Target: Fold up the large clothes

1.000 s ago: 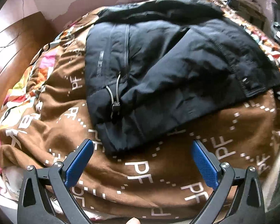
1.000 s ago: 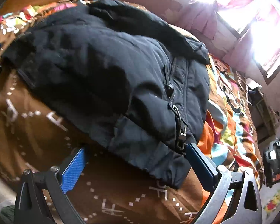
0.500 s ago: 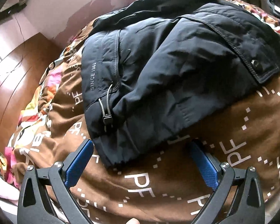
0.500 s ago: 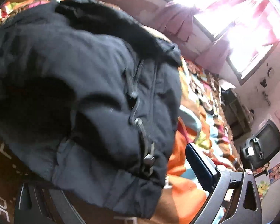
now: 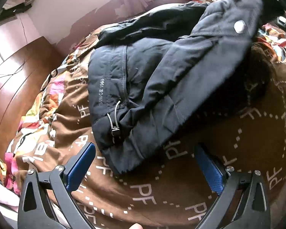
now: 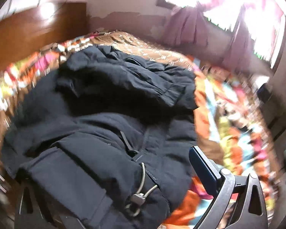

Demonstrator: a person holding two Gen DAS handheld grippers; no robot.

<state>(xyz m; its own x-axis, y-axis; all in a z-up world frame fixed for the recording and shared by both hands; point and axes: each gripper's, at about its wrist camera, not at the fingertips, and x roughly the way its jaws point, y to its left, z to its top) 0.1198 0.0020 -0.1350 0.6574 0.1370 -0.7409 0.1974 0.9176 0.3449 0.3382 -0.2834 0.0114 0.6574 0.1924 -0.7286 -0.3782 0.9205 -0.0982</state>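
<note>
Lying on the brown lettered blanket [image 5: 162,194], the dark padded jacket [image 5: 143,87] has its right side lifted. The left gripper [image 5: 143,168] hangs wide apart just short of its hem. The right gripper's [image 6: 124,200] spread cannot be told; jacket cloth covers one finger.

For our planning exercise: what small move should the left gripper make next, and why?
Probably ease the left gripper forward and close on the hem of the jacket: it is open and empty, the hem lies ahead, and the jacket's far side hangs raised.
</note>
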